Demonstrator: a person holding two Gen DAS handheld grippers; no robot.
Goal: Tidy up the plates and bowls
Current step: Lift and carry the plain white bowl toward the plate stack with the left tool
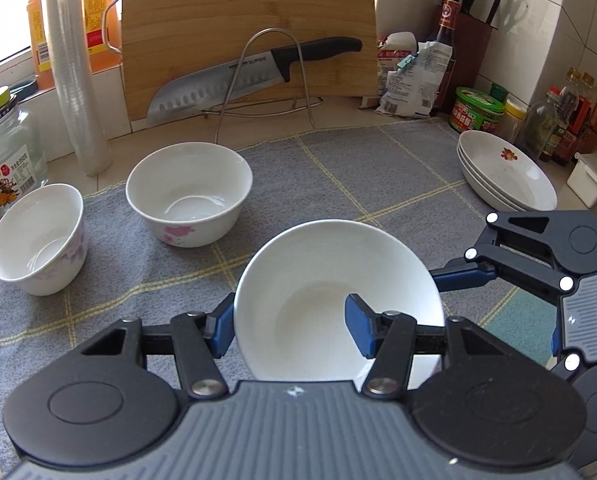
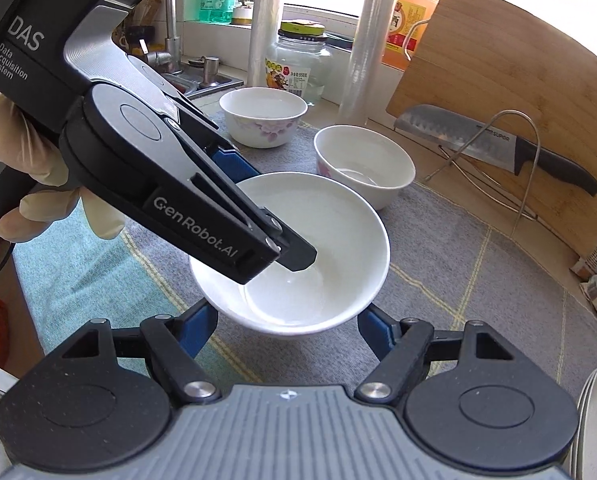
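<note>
A plain white bowl (image 1: 330, 280) sits on the grey checked mat (image 1: 338, 176). My left gripper (image 1: 290, 324) straddles its near-left rim, one finger outside and one inside, still wide apart; in the right wrist view the left gripper (image 2: 258, 240) reaches into this bowl (image 2: 338, 240). My right gripper (image 2: 286, 332) is open beside the bowl, fingers either side of its near wall. Two flowered bowls (image 1: 188, 192) (image 1: 38, 236) stand at the left. A stack of white plates (image 1: 506, 168) sits at the far right.
A knife (image 1: 234, 76) on a wire rack leans against a wooden cutting board (image 1: 250, 20) at the back. A glass jar (image 1: 2, 152), plastic-wrap rolls (image 1: 78, 80), bottles and sauce jars (image 1: 474, 108) line the counter edges. A sink (image 2: 202, 80) lies beyond.
</note>
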